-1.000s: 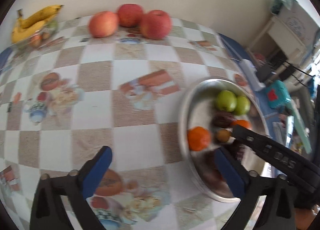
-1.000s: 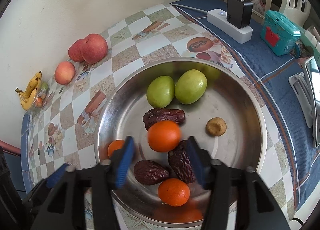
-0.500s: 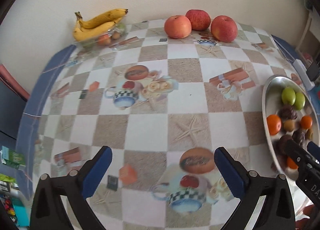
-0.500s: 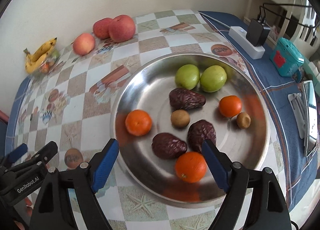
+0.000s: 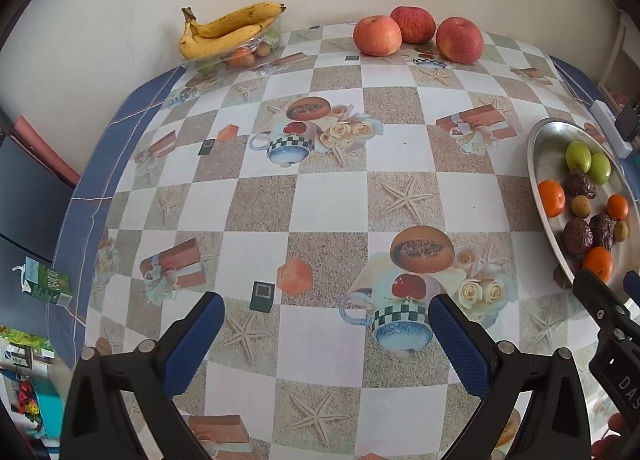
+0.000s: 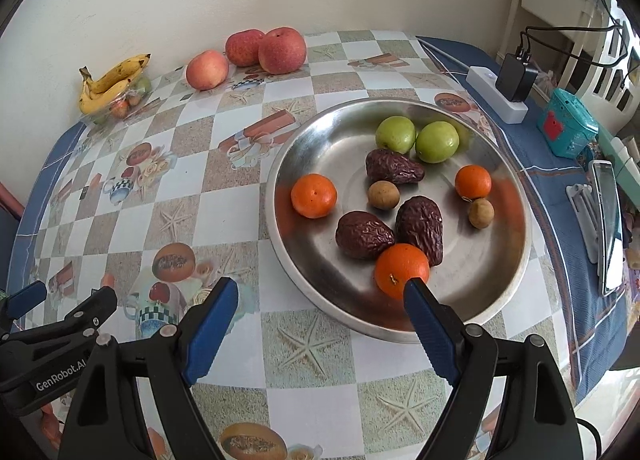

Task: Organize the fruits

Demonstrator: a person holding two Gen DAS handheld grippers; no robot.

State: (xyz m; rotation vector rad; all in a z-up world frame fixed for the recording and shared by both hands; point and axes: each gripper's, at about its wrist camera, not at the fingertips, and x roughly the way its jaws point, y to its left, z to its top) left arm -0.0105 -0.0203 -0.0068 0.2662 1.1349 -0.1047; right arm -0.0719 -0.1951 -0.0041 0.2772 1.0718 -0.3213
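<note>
**Fruit loose in the pan, both hand-held grippers empty**

Fruit lies mixed in the steel pan [image 6: 516, 260]: three oranges, three wrinkled dark dates, two green fruits [image 6: 416, 137] and two small brown round ones. The oranges look firm but round and smooth, apt to roll on the metal; pinching one across its middle seems safest. The dates are probably soft and light, best taken across the short side with gentle pressure.

The right hand-held gripper [image 6: 320, 314] is spread wide, having just been opening, with nothing between its jaws; it hangs over the pan's near rim, its right finger just beside the nearest orange [image 6: 396, 266]. The left hand-held gripper [image 5: 326, 322] is also spread and empty over bare desk [image 5: 332, 200], well apart from the pan. Three apples [image 6: 280, 50] and bananas [image 6: 110, 80] sit by the wall.
</note>
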